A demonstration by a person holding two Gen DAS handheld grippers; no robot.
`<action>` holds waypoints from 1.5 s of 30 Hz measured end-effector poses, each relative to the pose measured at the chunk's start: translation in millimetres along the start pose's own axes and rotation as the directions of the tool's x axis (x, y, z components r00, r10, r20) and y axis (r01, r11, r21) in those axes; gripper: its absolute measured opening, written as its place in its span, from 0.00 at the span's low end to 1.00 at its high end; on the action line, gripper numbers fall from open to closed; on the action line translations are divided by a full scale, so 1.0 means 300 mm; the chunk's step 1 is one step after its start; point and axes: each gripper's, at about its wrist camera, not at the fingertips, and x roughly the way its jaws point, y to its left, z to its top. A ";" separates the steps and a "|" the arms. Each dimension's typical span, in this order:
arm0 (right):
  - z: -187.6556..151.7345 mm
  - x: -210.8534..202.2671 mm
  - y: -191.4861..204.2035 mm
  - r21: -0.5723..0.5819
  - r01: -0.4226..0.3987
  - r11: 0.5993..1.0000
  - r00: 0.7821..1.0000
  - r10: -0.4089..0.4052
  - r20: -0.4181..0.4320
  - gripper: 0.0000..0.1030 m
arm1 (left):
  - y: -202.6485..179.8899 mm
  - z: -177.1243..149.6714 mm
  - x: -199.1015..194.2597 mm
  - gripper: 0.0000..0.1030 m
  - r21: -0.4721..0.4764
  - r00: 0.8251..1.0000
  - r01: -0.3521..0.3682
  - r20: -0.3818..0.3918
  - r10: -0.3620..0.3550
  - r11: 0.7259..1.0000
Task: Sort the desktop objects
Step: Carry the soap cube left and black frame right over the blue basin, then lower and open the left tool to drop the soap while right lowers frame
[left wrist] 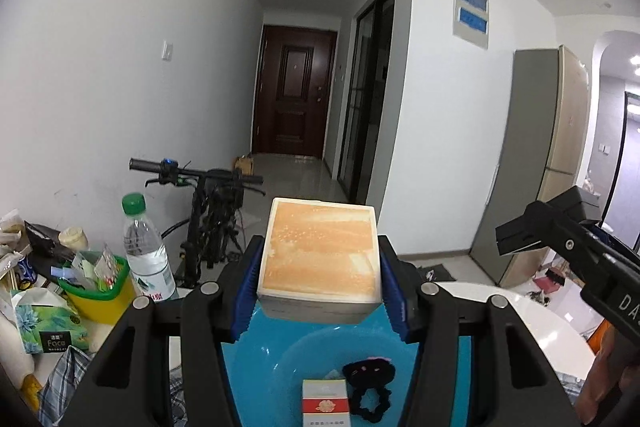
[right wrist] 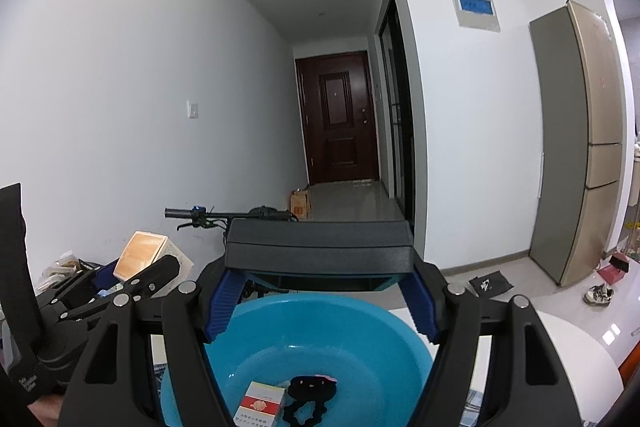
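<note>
Left wrist: left hand-held gripper (left wrist: pixel 318 267) pinches an orange-topped box (left wrist: pixel 318 247) by its side walls above the blue basin (left wrist: pixel 260 347). Looks rigid, light; flat sides suit the pads.

Right wrist: right hand-held gripper (right wrist: pixel 320 301) clamps a dark box (right wrist: pixel 320 245) over the basin; stiff, broad.

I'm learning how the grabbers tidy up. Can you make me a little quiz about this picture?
1. True or false: the left gripper grips an orange-topped box.
2. What does the right gripper grip? A) bottle B) dark grey box C) nothing
3. Name one thing lying in the blue basin.

Key: 1 true. 2 B. 3 the red-and-white pack or the black hair tie.
</note>
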 end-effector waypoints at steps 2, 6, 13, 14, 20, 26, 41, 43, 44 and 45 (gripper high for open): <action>-0.015 0.039 -0.002 0.000 0.000 1.000 0.999 0.000 -0.038 0.68 | 0.002 -0.012 0.039 0.54 0.000 0.999 -0.012 -0.032 0.012 1.000; -0.041 0.105 -0.005 -0.003 -0.005 1.000 0.993 0.005 -0.117 0.68 | 0.013 -0.043 0.099 0.54 -0.002 0.996 -0.016 -0.084 0.015 1.000; -0.102 0.199 -0.005 -0.034 -0.002 0.999 0.967 -0.006 -0.253 0.68 | -0.020 -0.105 0.206 0.54 0.037 0.986 -0.006 -0.165 0.012 0.999; -0.109 0.209 -0.009 -0.034 -0.001 0.999 0.964 -0.008 -0.265 0.68 | -0.027 -0.109 0.218 0.54 0.049 0.984 -0.010 -0.175 0.019 0.999; -0.128 0.272 -0.058 -0.023 0.023 0.999 0.948 -0.029 -0.316 0.68 | -0.044 -0.164 0.317 0.54 0.076 0.958 0.002 -0.284 0.019 0.997; -0.153 0.321 -0.101 0.000 0.044 0.999 0.934 -0.041 -0.356 0.68 | -0.029 -0.246 0.448 0.54 0.045 0.864 0.030 -0.503 -0.003 0.999; -0.153 0.326 -0.089 -0.025 0.039 0.999 0.929 -0.046 -0.368 0.68 | -0.041 -0.423 0.588 0.54 0.058 0.686 0.060 -0.728 0.002 0.997; -0.154 0.328 -0.093 -0.023 0.041 0.999 0.927 -0.047 -0.371 0.68 | -0.042 -0.420 0.587 0.54 0.059 0.685 0.061 -0.728 0.002 0.996; -0.155 0.329 -0.094 -0.023 0.042 0.999 0.927 -0.048 -0.372 0.68 | -0.036 -0.420 0.597 0.54 0.061 0.681 0.063 -0.732 0.002 0.996; -0.156 0.330 -0.094 -0.022 0.043 0.999 0.927 -0.048 -0.373 0.68 | -0.034 -0.418 0.599 0.54 0.067 0.677 0.062 -0.736 0.007 0.996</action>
